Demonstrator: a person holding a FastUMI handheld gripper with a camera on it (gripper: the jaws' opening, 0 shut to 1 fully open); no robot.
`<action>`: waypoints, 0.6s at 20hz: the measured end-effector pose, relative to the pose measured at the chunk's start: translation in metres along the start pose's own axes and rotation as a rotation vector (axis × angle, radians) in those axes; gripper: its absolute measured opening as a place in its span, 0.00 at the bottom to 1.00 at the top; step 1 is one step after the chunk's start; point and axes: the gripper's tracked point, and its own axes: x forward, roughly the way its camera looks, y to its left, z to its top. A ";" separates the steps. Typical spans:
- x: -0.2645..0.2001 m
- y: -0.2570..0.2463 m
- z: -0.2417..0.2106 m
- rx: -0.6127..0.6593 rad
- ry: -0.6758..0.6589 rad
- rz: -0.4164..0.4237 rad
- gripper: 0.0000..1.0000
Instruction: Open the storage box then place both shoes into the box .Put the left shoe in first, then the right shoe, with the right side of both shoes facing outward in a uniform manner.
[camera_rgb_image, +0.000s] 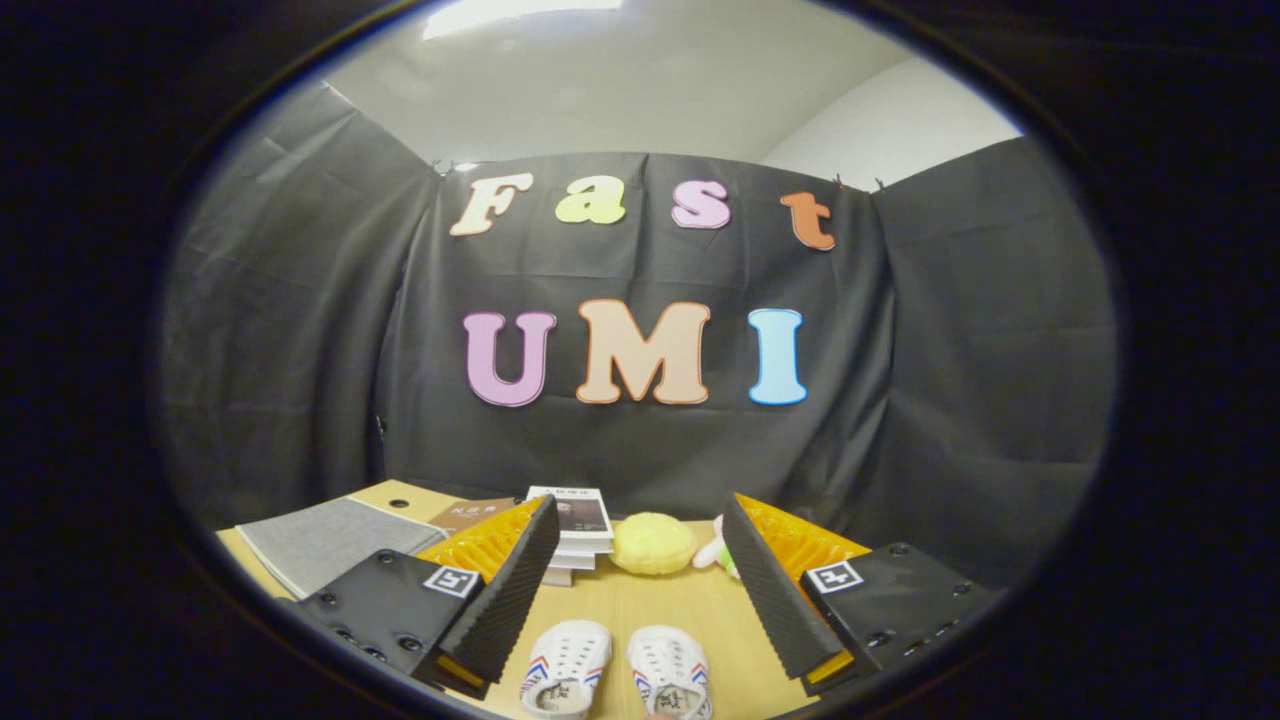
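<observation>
Two small white shoes with red and blue side stripes stand side by side on the wooden table, toes pointing away from me: the left-hand shoe (566, 668) and the right-hand shoe (670, 672). They lie low between my fingers, near their base. My gripper (640, 530) is open, its fingers spread wide with nothing held between them.
Beyond the shoes, a yellow round plush (653, 544) lies on the table (640, 600) between my fingertips. A stack of books (578, 530) sits left of it, and a small pink and white toy (712, 552) to its right. A grey cloth-covered slab (325, 540) lies at the far left.
</observation>
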 end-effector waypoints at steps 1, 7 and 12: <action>-0.001 0.001 0.000 -0.001 -0.003 0.003 1.00; 0.000 0.008 -0.003 0.006 0.005 0.025 1.00; -0.002 0.030 -0.014 0.104 0.059 0.097 1.00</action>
